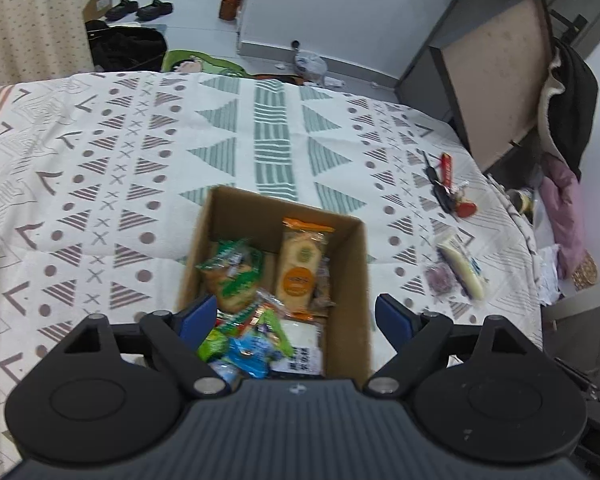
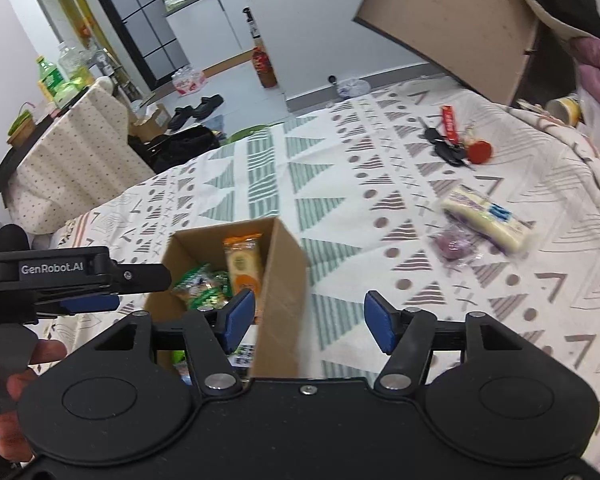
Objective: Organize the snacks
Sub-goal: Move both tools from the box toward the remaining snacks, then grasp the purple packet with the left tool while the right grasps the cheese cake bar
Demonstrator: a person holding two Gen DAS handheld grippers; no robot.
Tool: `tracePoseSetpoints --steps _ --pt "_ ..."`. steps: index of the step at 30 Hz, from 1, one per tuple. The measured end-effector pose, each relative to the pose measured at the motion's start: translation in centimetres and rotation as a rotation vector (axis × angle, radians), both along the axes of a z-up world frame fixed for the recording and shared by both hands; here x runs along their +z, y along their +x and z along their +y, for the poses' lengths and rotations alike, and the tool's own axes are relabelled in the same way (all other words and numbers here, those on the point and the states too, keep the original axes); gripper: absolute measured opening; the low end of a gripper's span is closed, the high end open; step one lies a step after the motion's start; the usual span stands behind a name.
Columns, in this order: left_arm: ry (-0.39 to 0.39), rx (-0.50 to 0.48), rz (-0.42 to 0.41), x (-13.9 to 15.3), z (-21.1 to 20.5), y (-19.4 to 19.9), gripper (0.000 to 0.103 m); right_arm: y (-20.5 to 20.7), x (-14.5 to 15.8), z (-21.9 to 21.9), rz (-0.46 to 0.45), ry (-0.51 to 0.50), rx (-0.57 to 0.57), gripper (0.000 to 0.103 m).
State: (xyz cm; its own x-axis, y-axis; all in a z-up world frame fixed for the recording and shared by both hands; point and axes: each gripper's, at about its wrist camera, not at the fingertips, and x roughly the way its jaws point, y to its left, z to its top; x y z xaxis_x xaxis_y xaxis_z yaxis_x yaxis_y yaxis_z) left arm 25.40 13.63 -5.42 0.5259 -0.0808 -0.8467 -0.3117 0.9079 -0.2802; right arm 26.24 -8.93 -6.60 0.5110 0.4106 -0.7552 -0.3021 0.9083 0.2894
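A cardboard box [image 1: 276,276] sits open on a bed covered with a patterned spread [image 1: 140,152], and every other place here is told from that box. Inside it, an orange-labelled cracker pack [image 1: 302,266] leans against the far right of the interior, a green-and-white snack bag [image 1: 230,272] lies to the left of it, and a heap of small green, blue and white packets [image 1: 256,340] fills the near end.

The left gripper [image 1: 296,316] hangs over the near end of the box with its blue pads spread wide and nothing between them; the left pad is above the packets inside, the right pad is just outside the right wall.

The right gripper [image 2: 310,318] is also released and empty, its blue fingers [image 2: 240,314] wide apart, straddling the box's right wall.

On the spread to the right of the box, well apart from it, lie two loose snacks: a long pale bar in clear wrap [image 2: 486,218] and a small purple sweet [image 2: 454,248] just beside it. Farther beyond them rests a bunch of keys with a red tag [image 2: 452,140].

In the right wrist view, a person's hand [image 2: 8,384] grips the left gripper's handle, left of the box
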Motion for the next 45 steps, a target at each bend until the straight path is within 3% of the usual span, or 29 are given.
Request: tracePoseSetpoints --steps 11,15,25,36,45 --pt "0.008 -0.078 -0.001 0.1 -5.1 1.8 0.085 0.4 0.0 -5.3 -0.015 -0.009 -0.046 0.068" --pt "0.015 -0.102 0.007 -0.2 -7.2 2.6 0.085 0.4 0.1 -7.1 -0.05 -0.017 -0.059 0.083" --pt "0.037 -0.131 0.031 -1.3 -11.5 4.6 0.09 1.7 -1.5 -11.4 -0.057 -0.027 -0.082 0.103" --pt "0.083 -0.159 0.059 -4.0 -14.7 6.8 0.09 3.2 -4.5 -14.6 -0.044 0.002 -0.092 0.103" --pt "0.075 -0.152 0.043 -6.4 -16.0 8.7 0.09 5.1 -7.6 -17.0 -0.029 0.093 -0.14 0.102"
